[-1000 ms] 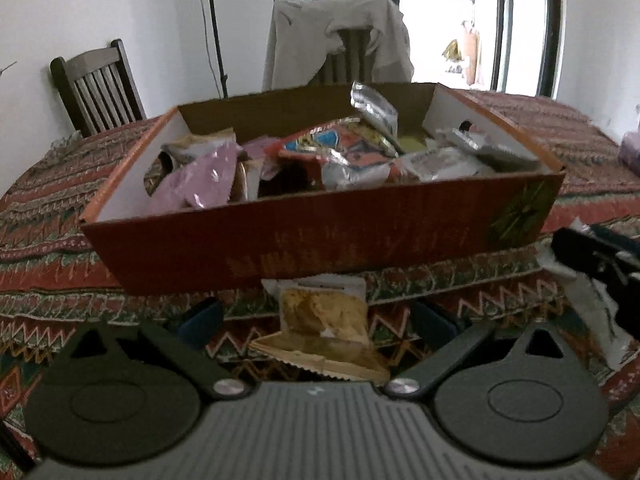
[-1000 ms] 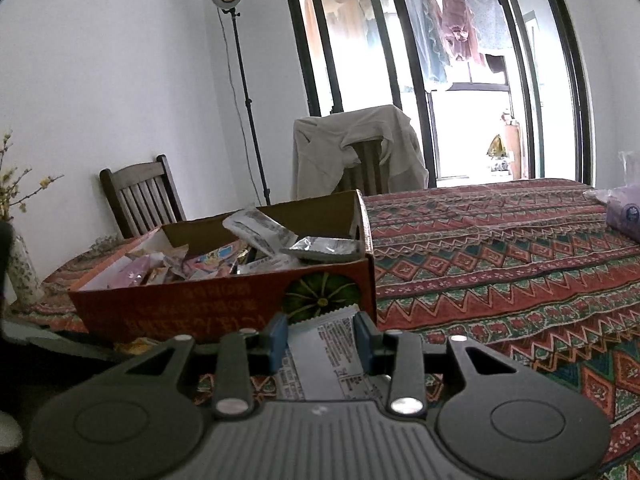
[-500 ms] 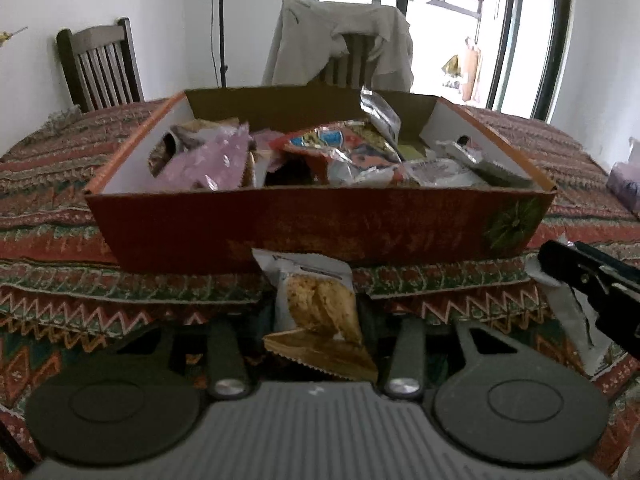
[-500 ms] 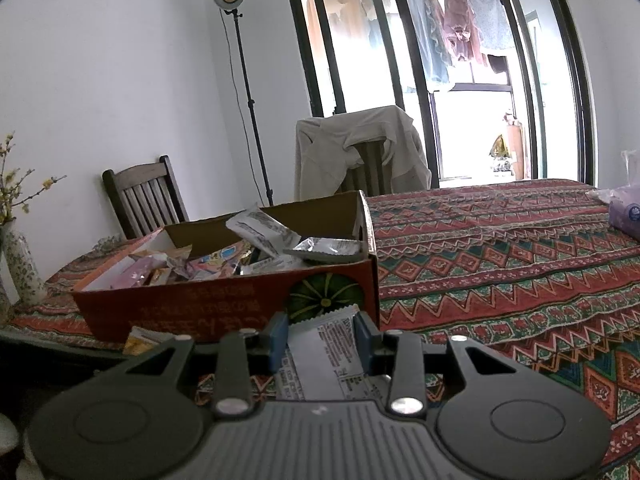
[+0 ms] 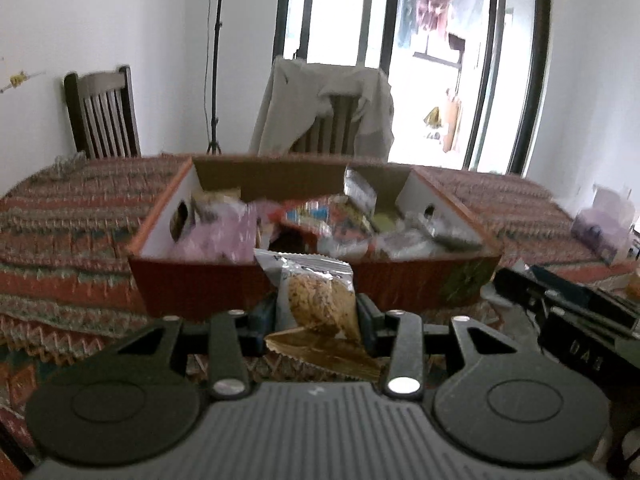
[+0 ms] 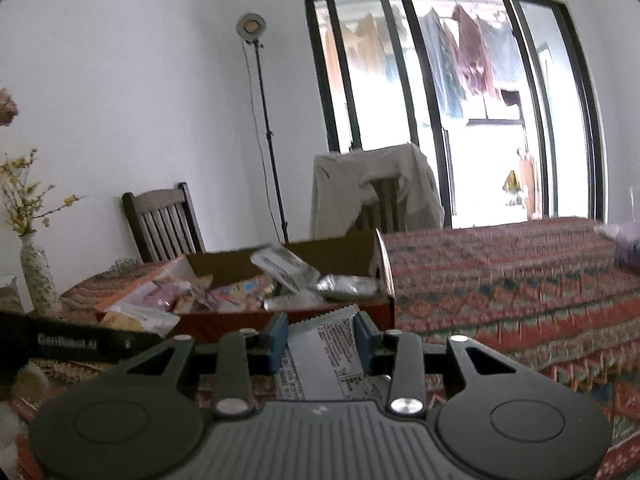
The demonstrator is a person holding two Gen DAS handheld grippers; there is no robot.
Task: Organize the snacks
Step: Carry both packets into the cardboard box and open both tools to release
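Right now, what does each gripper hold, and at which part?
The left gripper pinches the biscuit packet by its side edges, mid-length. The right gripper pinches the white sachet likewise.

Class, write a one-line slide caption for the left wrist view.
Left gripper clamps a clear snack packet, raised before the orange snack box.

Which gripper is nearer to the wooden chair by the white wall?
Left. The left gripper sits before the box's middle, and the wooden chair stands behind the box's left end. The right gripper is at the box's right corner, farther away.
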